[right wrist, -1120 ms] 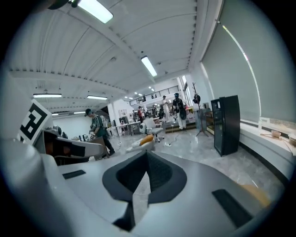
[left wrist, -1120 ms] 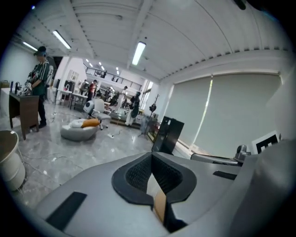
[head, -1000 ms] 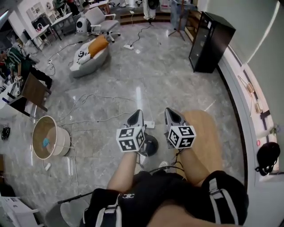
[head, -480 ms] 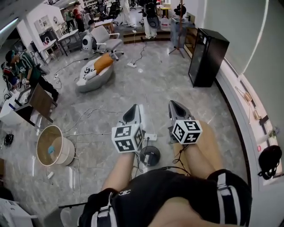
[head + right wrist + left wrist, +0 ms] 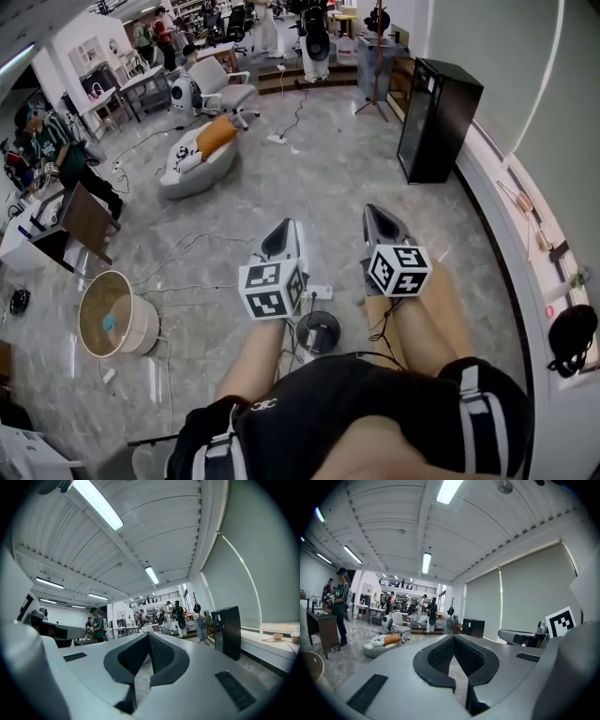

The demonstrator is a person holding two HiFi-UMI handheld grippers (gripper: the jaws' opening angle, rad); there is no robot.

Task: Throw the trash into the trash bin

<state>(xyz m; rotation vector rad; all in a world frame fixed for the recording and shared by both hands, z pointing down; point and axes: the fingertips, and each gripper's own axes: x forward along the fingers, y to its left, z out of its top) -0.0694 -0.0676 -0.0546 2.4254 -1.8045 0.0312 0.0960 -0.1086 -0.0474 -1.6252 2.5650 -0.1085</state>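
Grey marble floor (image 5: 347, 173), blk cabinet (image 5: 439, 112), strip lights (image 5: 426, 563)

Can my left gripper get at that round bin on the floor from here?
Probably not yet. The left gripper points level in front of you, while the bin stands on the floor, down to your left. Only loose cables lie between, so stepping closer should do.

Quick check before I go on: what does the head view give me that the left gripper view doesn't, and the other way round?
Head view only: the inside of the trash bin, with a small blue thing in it, and the cables on the floor. Left gripper view only: the ceiling lights, and the left gripper up close, fingers closed together with nothing between them. Both: the black cabinet and the white seat with its orange cushion.
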